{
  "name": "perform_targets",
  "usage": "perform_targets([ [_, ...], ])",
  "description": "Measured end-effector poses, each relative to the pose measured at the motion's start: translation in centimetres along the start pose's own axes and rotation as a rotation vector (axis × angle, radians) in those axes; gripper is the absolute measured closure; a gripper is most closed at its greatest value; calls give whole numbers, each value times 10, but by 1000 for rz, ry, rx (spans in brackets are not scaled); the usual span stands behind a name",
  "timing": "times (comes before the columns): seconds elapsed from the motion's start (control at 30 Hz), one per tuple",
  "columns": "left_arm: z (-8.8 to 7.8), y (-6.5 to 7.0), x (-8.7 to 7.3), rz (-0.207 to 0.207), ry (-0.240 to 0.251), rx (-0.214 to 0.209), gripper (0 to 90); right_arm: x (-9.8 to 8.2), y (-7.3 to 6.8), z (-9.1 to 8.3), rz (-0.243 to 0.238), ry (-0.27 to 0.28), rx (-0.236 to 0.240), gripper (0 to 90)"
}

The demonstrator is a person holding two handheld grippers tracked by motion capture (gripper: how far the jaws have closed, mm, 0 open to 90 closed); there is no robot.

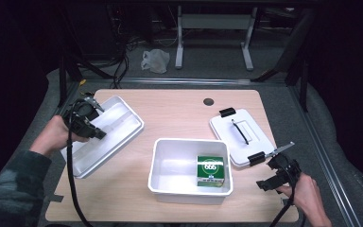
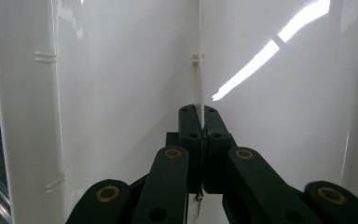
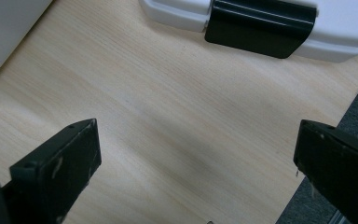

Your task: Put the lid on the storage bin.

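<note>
High view: left gripper [image 1: 94, 133] clamped on divider of shallow white plastic insert tray [image 1: 118, 124], tilted at left of frame.
Light, stiff, glossy-slippery; thin divider is the best hold. Right gripper [image 3: 198, 172] spread, empty.

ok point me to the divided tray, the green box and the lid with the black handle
divided tray [image 1: 116, 124], high view, on its pale inner floor right of the left gripper
green box [image 1: 211, 170], high view, on its printed top face, inside the white bin
lid [image 1: 227, 130], high view, on its flat white top left of the handle
</note>
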State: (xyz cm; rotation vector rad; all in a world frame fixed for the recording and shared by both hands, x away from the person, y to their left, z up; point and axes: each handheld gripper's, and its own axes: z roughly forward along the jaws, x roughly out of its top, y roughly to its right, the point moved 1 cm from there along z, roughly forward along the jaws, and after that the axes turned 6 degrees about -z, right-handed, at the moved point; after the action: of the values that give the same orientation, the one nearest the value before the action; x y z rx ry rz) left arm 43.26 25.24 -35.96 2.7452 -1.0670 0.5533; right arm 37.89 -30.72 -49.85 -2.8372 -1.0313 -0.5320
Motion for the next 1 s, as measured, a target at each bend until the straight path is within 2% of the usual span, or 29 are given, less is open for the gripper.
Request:
perform_targets([
  [0.27,-6,35,27,132,5,-24,893,1,0,1,-6,-4,2,3],
  [0.33,-5,45,35,176,-2,-32,893,1,0,2,-5,-5,4,3],
  [0.37,-4,55,41,208,-5,-37,893,1,0,2,-5,-9,6,3],
  [0.4,-4,55,41,208,-5,-37,893,1,0,2,-6,-8,7,3],
  [0.43,-2,59,44,226,-8,-40,893,1,0,2,-6,-8,7,3],
  [0.73,17,100,69,367,-37,-73,893,0,1,3,-4,-7,13,3],
  [0.83,26,115,79,430,-63,-84,893,0,0,3,-5,-10,15,3],
  [1.0,41,138,92,505,-100,-104,893,0,0,3,-5,-12,15,4],
])
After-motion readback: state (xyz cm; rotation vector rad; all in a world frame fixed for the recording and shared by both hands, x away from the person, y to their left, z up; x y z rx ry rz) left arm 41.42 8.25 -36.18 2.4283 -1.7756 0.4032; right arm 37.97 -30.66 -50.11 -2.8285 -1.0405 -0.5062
